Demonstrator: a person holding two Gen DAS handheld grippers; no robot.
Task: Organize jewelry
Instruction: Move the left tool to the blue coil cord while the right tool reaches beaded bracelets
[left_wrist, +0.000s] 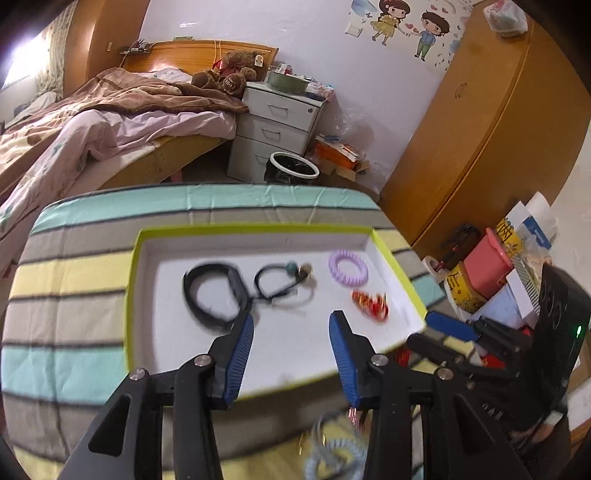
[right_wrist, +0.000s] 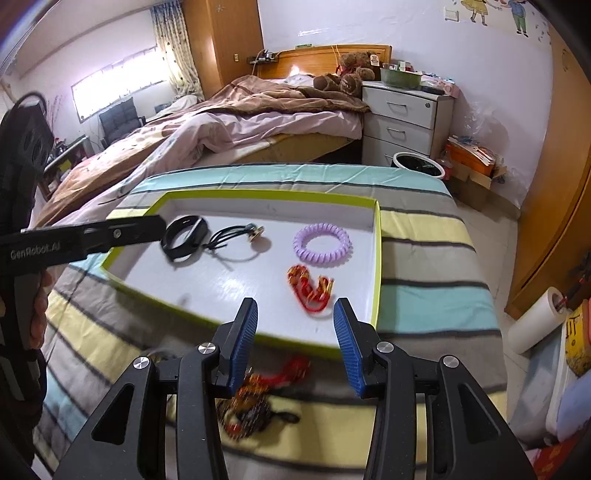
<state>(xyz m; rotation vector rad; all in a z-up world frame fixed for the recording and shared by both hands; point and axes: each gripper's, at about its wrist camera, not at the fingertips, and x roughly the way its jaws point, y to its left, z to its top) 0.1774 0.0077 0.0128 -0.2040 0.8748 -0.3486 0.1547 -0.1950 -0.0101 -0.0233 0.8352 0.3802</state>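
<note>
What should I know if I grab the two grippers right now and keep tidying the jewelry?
Left gripper: open, empty, over the tray's near side.
Right gripper: open, empty, at the tray's near edge.
In the tray: black band, black cord bracelet, purple coil bracelet, red and gold bracelet.
Still out on the striped cloth: a red and dark beaded pile beneath the right gripper, a pale coil piece beneath the left.
Left: move those into the tray.
</note>
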